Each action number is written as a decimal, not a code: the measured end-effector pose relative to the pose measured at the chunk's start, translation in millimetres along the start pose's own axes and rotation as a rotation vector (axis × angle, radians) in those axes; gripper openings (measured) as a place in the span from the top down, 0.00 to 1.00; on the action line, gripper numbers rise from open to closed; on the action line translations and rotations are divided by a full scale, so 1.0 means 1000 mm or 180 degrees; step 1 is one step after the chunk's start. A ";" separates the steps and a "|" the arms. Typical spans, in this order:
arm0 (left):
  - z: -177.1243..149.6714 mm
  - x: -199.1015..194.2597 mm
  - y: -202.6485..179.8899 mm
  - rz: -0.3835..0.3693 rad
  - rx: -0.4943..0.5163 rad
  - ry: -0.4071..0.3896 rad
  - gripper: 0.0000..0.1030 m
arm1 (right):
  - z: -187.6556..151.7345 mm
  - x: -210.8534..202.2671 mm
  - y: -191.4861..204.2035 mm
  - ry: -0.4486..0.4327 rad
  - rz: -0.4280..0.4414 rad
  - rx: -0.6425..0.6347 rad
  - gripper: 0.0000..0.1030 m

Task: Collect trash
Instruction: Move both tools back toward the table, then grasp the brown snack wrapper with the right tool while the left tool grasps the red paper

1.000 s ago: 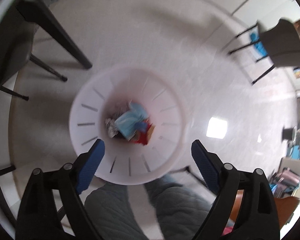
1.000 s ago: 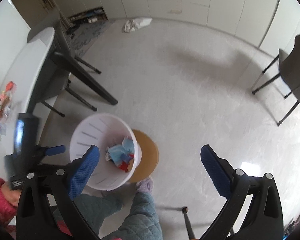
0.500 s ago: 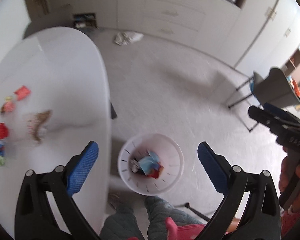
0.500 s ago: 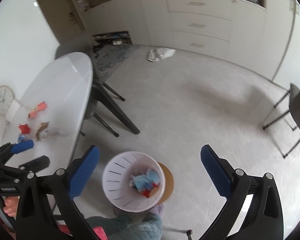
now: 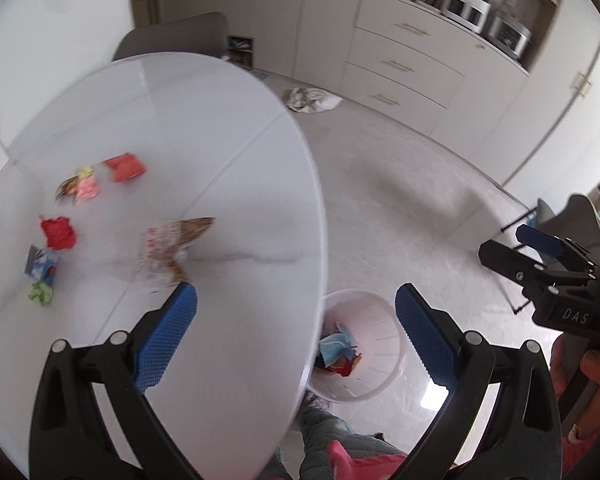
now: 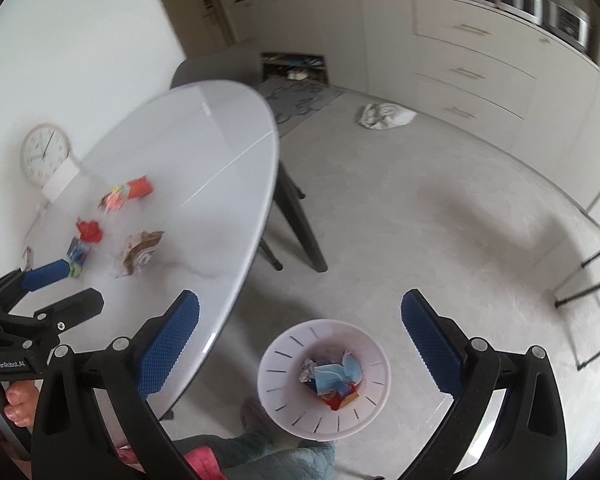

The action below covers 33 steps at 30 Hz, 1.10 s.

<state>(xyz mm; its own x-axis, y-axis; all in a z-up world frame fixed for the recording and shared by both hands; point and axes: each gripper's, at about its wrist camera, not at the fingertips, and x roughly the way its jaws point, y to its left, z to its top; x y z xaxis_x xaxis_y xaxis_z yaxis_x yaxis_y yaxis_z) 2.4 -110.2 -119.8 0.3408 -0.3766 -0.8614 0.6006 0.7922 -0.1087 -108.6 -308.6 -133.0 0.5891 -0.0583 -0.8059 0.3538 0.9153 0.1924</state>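
Several pieces of trash lie on the white oval table (image 5: 228,184): a clear-and-brown wrapper (image 5: 172,246), a red crumpled piece (image 5: 58,233), a red packet (image 5: 125,167), a pink-yellow wrapper (image 5: 82,186), a blue packet (image 5: 40,266) and a green scrap (image 5: 40,293). The white bin (image 6: 324,380) stands on the floor beside the table, holding blue and red trash (image 6: 334,376). My left gripper (image 5: 296,328) is open and empty above the table's edge. My right gripper (image 6: 300,336) is open and empty above the bin.
A grey chair (image 5: 172,36) stands behind the table. A crumpled white bag (image 6: 384,116) lies on the floor near the cabinets (image 6: 476,68). Another chair (image 6: 592,280) is at the right. A clock (image 6: 44,154) leans on the wall. The person's legs (image 6: 268,456) are below.
Both grippers have risen and tilted up from over the bin. The left one has swung left over the table, bringing the trash on it into view. Both stay open.
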 end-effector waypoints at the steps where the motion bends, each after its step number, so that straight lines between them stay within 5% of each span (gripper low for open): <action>1: -0.001 -0.002 0.012 0.0043 -0.0063 -0.0038 0.08 | 0.002 0.004 0.007 0.0026 0.0016 -0.0042 0.03; 12: -0.036 -0.012 0.167 0.0544 -0.0873 -0.0054 0.08 | 0.029 0.120 0.155 0.0630 0.0504 -0.0591 0.03; 21: -0.066 -0.018 0.261 0.0838 -0.1278 -0.0057 0.08 | 0.032 0.196 0.199 0.1142 0.0557 0.0001 0.03; 26: -0.075 -0.019 0.297 0.0891 -0.1410 -0.0117 0.08 | 0.034 0.214 0.214 0.1255 0.0556 0.0059 0.28; 31: -0.069 -0.003 0.323 0.0810 -0.1531 -0.0091 0.08 | 0.033 0.221 0.217 0.1342 0.0597 0.0084 0.71; 33: -0.063 0.005 0.330 0.0773 -0.1576 -0.0074 0.08 | 0.032 0.220 0.218 0.1348 0.0613 0.0047 0.73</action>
<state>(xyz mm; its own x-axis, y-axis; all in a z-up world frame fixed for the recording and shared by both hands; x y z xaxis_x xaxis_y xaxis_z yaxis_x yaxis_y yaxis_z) 156.8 180.0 -191.0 0.4463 -0.1610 -0.8803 0.0927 0.9867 -0.1335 121.6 -134.3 -250.7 0.2978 0.2829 -0.9117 0.2791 0.8875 0.3666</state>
